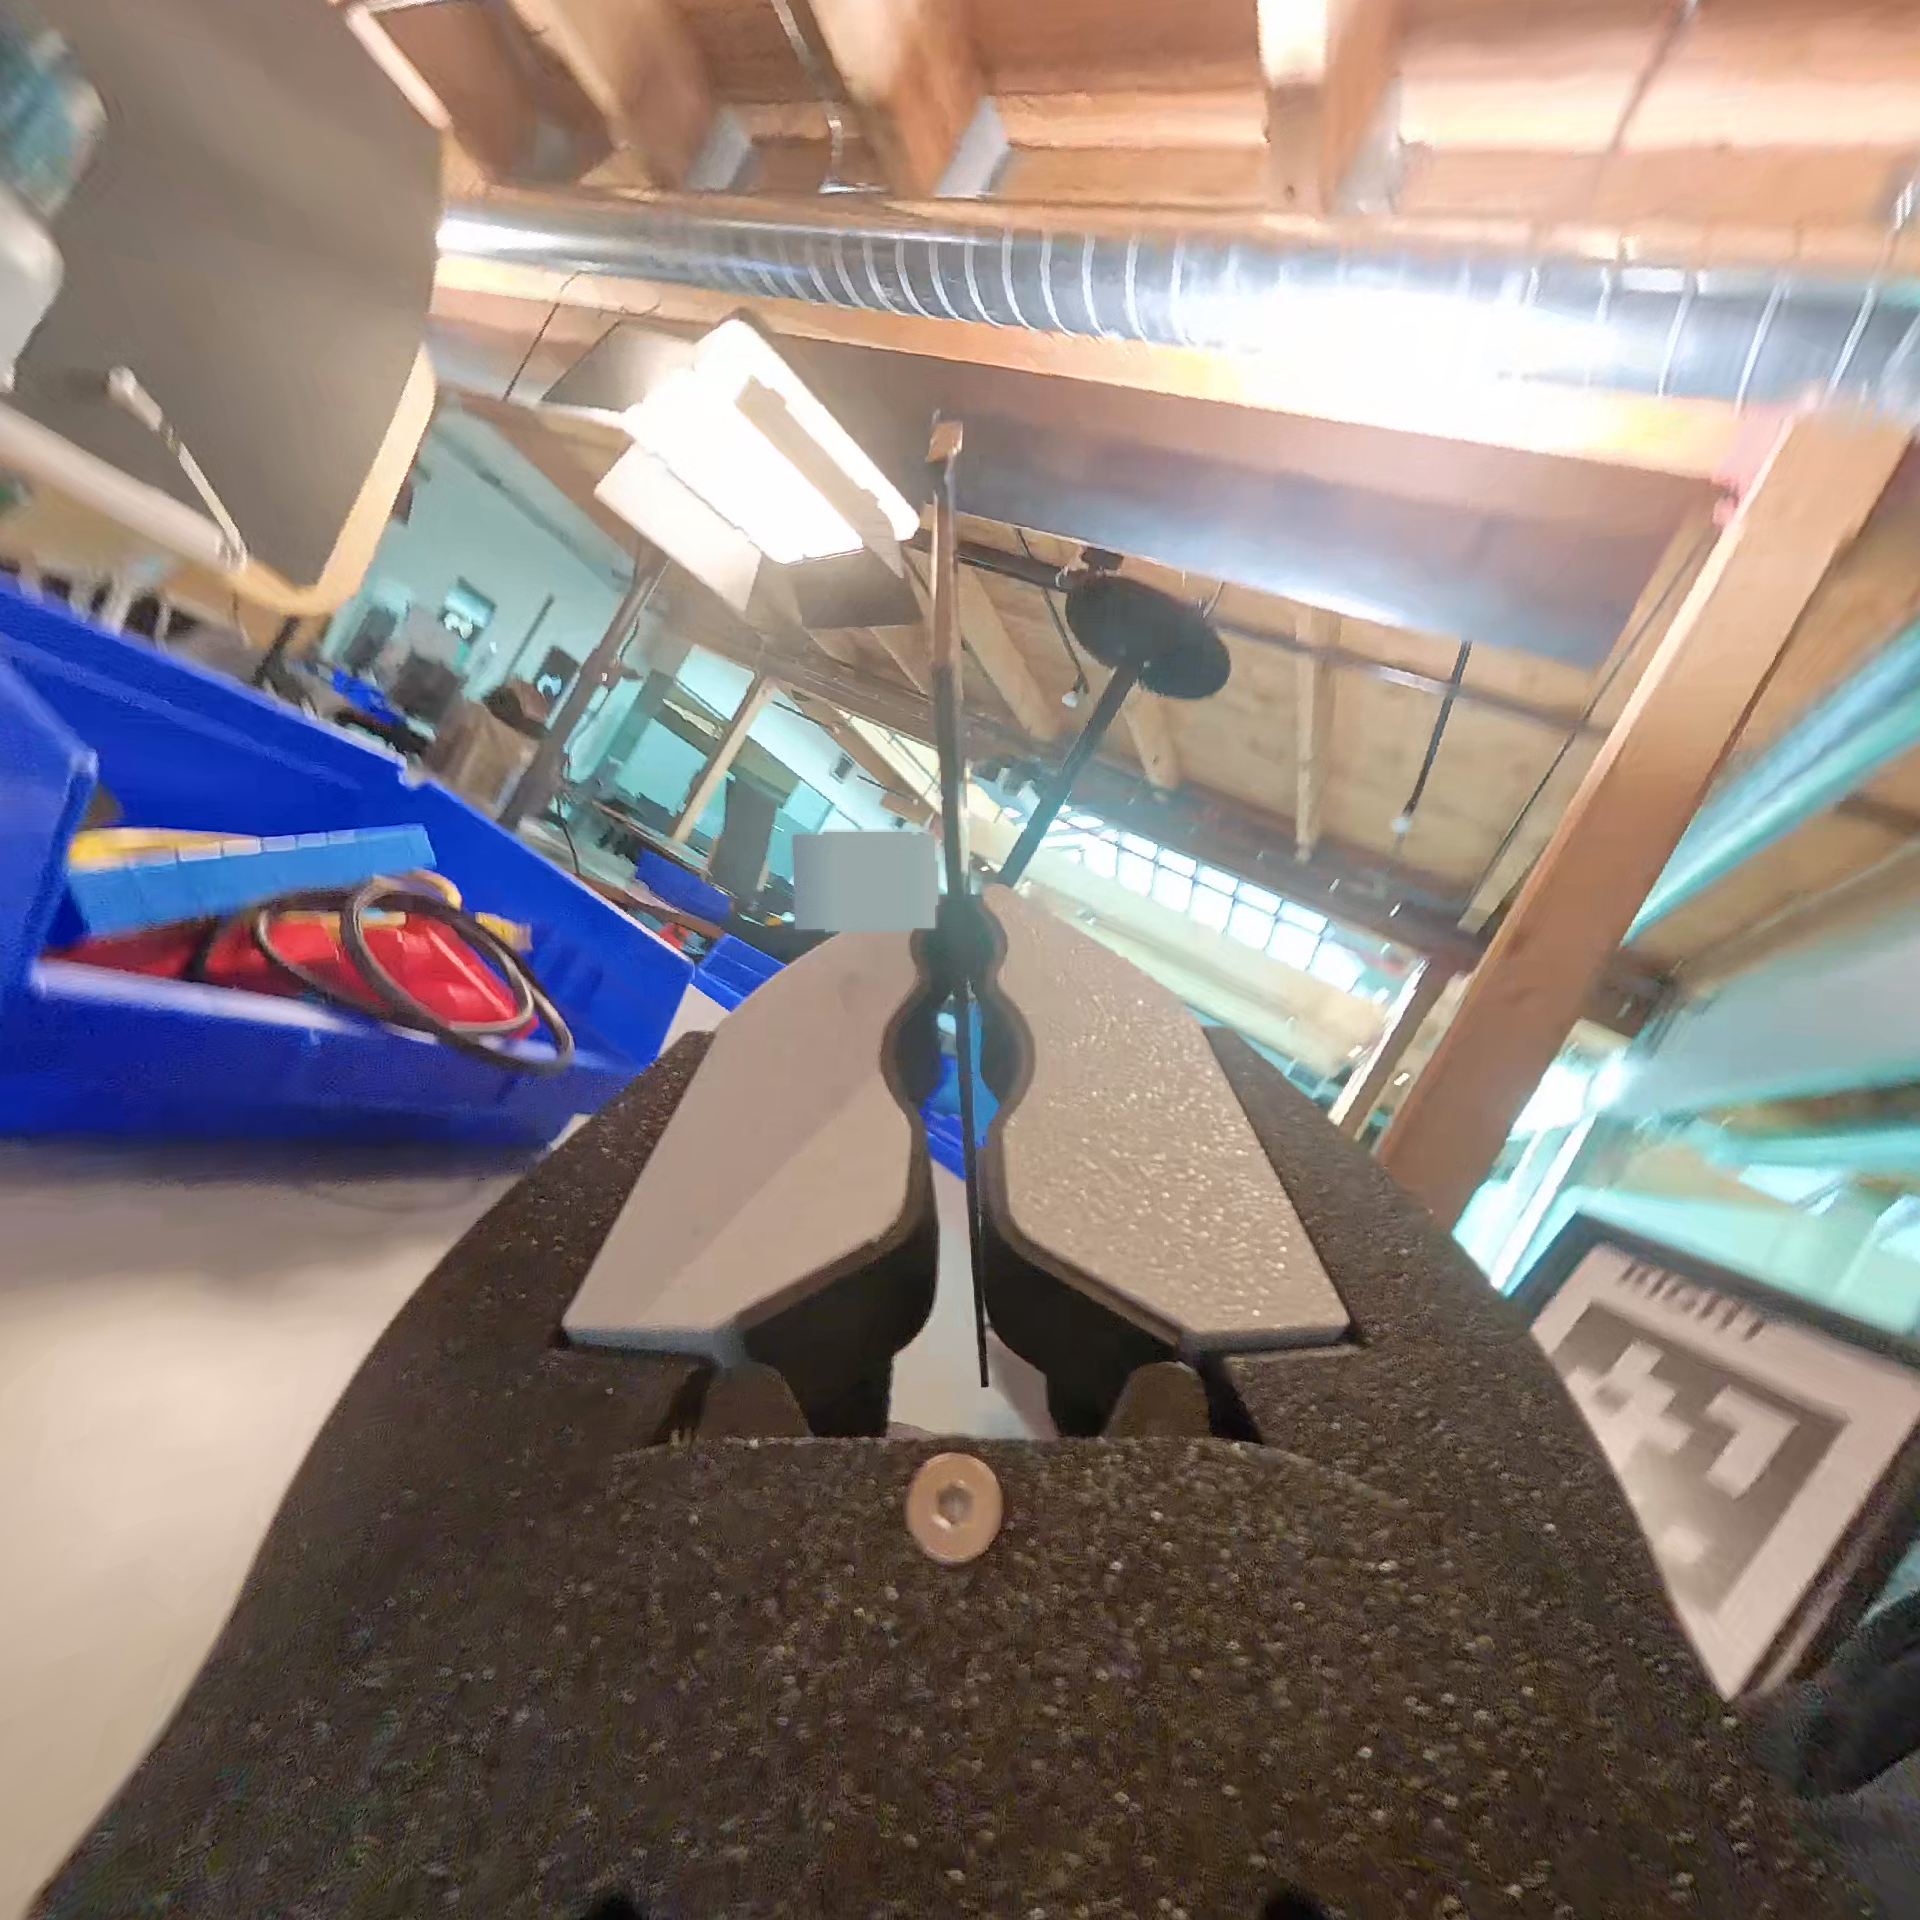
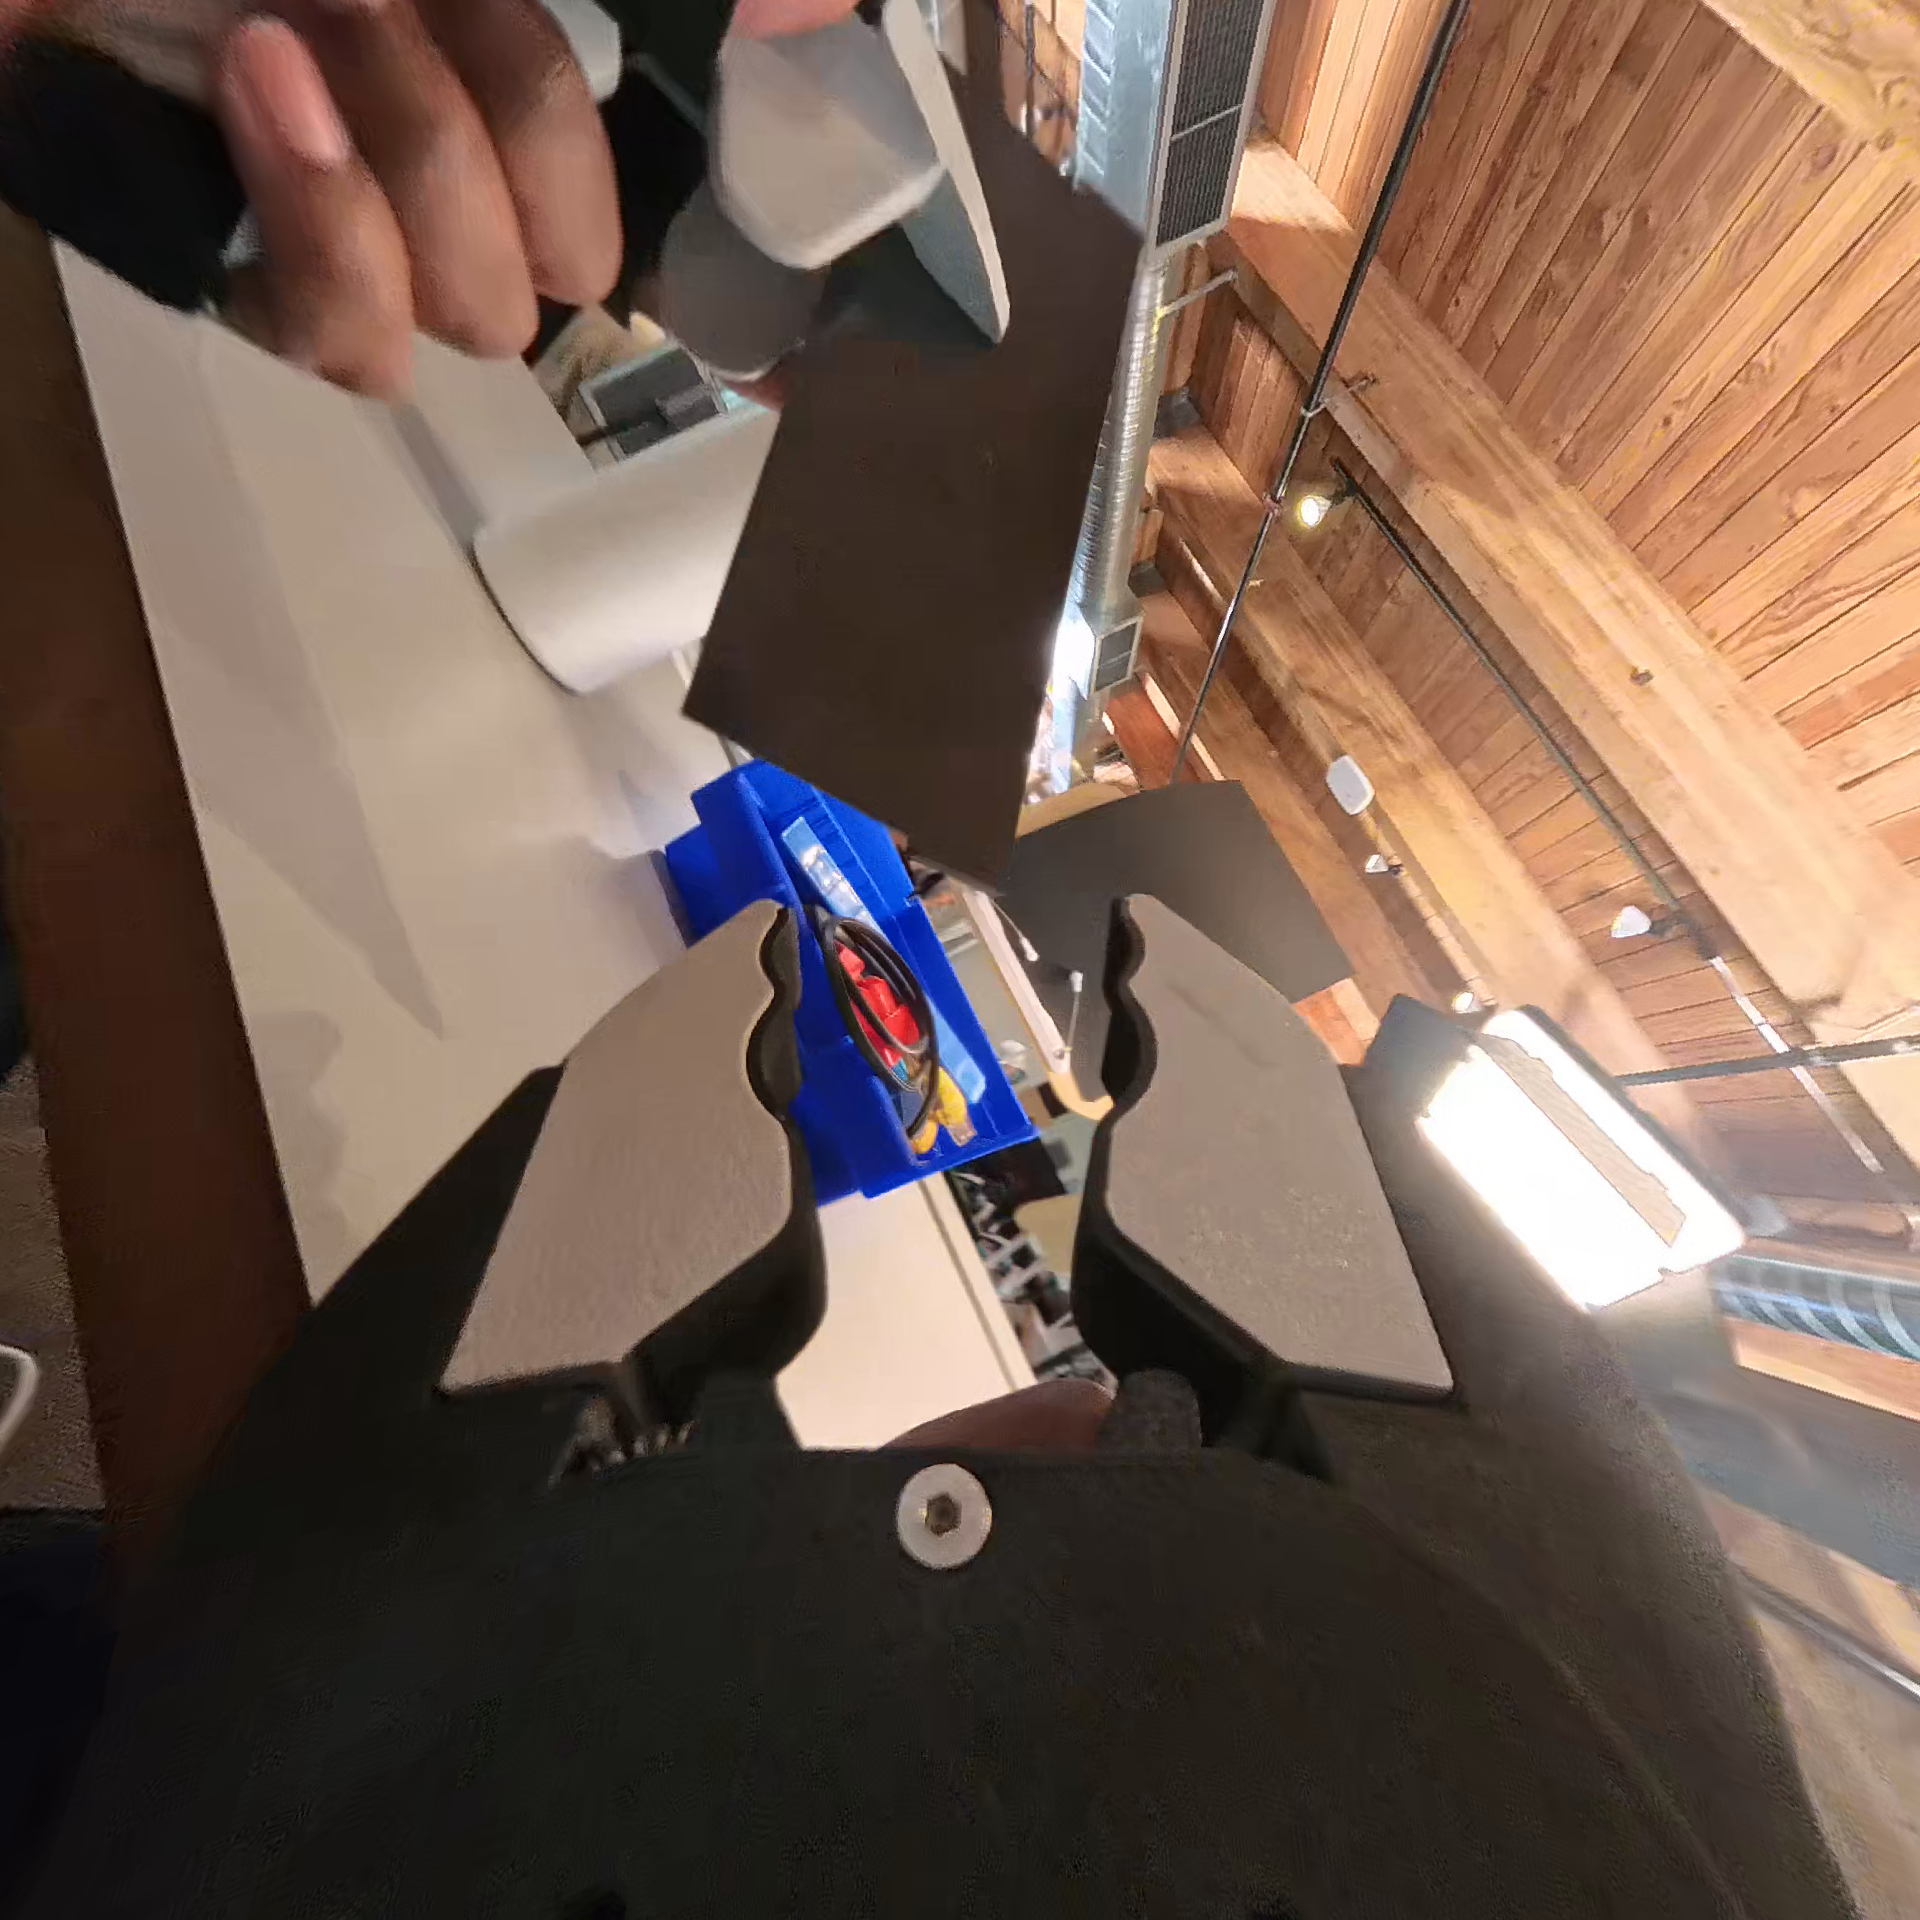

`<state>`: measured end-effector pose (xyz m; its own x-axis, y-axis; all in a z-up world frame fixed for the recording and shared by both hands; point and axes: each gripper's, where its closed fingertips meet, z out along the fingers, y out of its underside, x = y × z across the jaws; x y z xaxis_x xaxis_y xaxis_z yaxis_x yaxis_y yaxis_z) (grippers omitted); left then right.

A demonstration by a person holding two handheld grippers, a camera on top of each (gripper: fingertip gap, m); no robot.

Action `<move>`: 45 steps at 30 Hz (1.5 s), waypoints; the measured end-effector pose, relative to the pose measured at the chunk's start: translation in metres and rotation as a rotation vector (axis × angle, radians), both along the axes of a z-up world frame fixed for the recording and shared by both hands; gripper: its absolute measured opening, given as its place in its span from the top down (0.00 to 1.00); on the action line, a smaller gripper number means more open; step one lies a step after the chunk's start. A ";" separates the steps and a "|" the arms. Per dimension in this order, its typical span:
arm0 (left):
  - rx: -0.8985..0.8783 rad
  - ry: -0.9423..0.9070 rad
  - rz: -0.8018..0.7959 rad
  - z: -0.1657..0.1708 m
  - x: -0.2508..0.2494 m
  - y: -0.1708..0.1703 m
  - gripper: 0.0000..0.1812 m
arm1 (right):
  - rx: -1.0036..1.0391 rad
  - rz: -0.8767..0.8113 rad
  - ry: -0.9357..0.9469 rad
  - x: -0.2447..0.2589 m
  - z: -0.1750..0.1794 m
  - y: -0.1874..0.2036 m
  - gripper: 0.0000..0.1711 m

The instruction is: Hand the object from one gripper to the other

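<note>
Object: a thin, flat black sheet (image 2: 914, 540), stiff by the look of it. The right wrist view shows its broad face; the left wrist view shows it edge-on as a dark line (image 1: 948, 665) rising from the fingertips.
Where it is: held up in the air above the white table (image 2: 343, 790), not resting on anything.
Left gripper: its fingers are clenched on the sheet (image 1: 961, 940), with the sheet's edge running down between the pads. In the right wrist view it shows at the top (image 2: 883, 177), gripping the sheet's upper end, with a person's hand (image 2: 405, 177) beside it.
Right gripper: released and empty (image 2: 951, 997), jaws spread wide. The sheet's lower corner hangs just ahead of the fingertips, near but apart from them.
Step in hand: the approach before the handover, as I judge it; the receiver is lined up but has not yet taken hold.
Next move calls for: bringing the right gripper forward so the sheet's free lower edge sits between its pads, flat faces against the pads, then closing. The left should let go only once that grip is firm.
Risk: a thin sheet caught by a corner may pivot or slip.
Around: a blue bin (image 2: 831, 997) on the table holds red and black items; another view of it lies to the left (image 1: 312, 935).
</note>
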<state>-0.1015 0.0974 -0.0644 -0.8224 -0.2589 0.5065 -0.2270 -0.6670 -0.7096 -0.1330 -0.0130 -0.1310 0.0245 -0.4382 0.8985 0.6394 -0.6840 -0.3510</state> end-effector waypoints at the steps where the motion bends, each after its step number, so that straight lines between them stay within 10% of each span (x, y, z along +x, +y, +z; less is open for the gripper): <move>1: -0.040 0.053 -0.027 -0.004 0.005 0.002 0.99 | -0.019 -0.017 -0.018 0.001 -0.002 0.002 0.66; 8: -0.168 0.342 -0.261 -0.034 0.012 -0.022 0.99 | -0.108 -0.127 -0.158 0.005 -0.007 0.011 0.59; 11: -0.156 0.449 -0.293 -0.050 0.010 -0.040 0.99 | -0.119 -0.128 -0.171 0.004 -0.009 0.013 0.77; 13: -0.160 0.453 -0.293 -0.052 0.011 -0.046 0.90 | -0.087 -0.127 -0.119 0.008 -0.009 0.009 0.98; 17: -0.155 0.317 -0.315 -0.034 0.008 -0.044 0.64 | 0.191 -0.071 0.109 0.016 0.007 -0.012 0.99; 26: -0.114 0.227 -0.361 -0.032 0.001 -0.049 0.60 | 0.873 0.456 0.709 0.008 0.045 -0.034 0.99; 33: -0.089 0.104 -0.433 -0.021 -0.027 -0.068 0.59 | 1.004 0.881 1.134 -0.016 0.040 0.003 0.99; 36: -0.110 0.022 -0.429 -0.009 -0.038 -0.065 0.65 | 0.974 0.935 1.289 -0.023 0.028 0.021 0.99; 39: -0.100 -0.043 -0.377 -0.007 -0.040 -0.057 0.98 | 0.928 0.845 1.347 -0.018 0.014 0.030 0.95; 45: 0.219 -0.334 0.009 -0.007 -0.031 -0.045 0.99 | 0.854 0.562 1.214 0.004 0.001 0.015 0.81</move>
